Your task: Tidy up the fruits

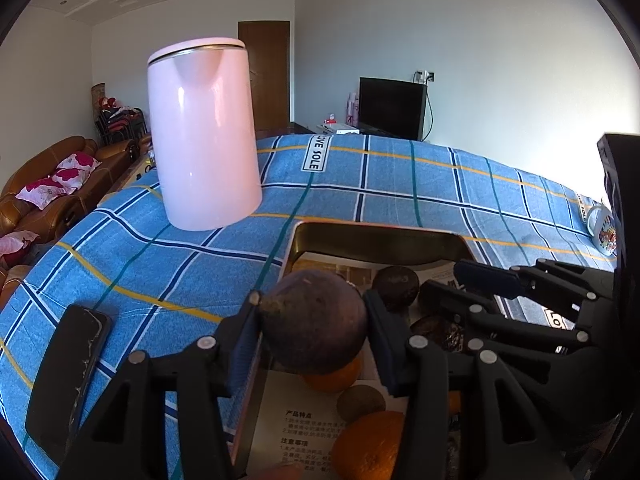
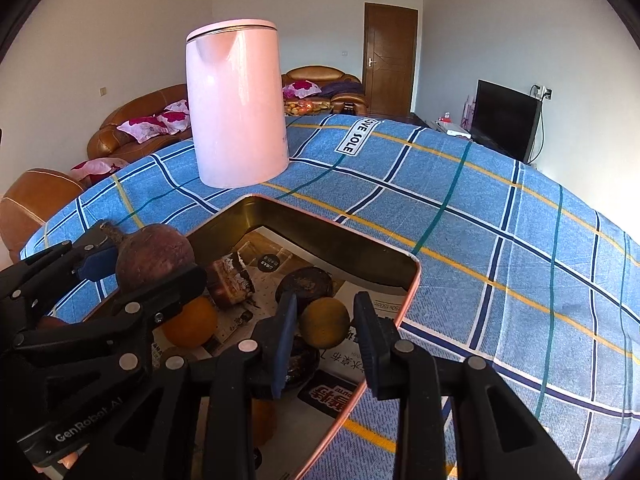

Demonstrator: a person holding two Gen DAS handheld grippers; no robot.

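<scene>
A dark purple-brown round fruit (image 1: 316, 320) with a short stem is held above the near left part of the metal tray (image 1: 380, 229). My left gripper (image 1: 312, 300) is shut on it, its blue pads pressing both sides. The right wrist view shows the same fruit (image 2: 154, 254) at the left. My right gripper (image 2: 325, 308) is low in the tray (image 2: 332, 224), and a yellow-brown fruit (image 2: 325, 322) lies between its fingertips with a small gap at the pads. On the tray's newspaper lining lie oranges (image 1: 370, 446) (image 2: 190, 322) and dark fruits (image 2: 306, 282).
A pink kettle (image 1: 204, 136) stands on the blue plaid cloth (image 2: 480, 208) behind the tray. A black phone (image 1: 66, 376) lies near the table's left edge. A printed mug (image 1: 602, 232) sits at the far right. Sofas and a television stand beyond the table.
</scene>
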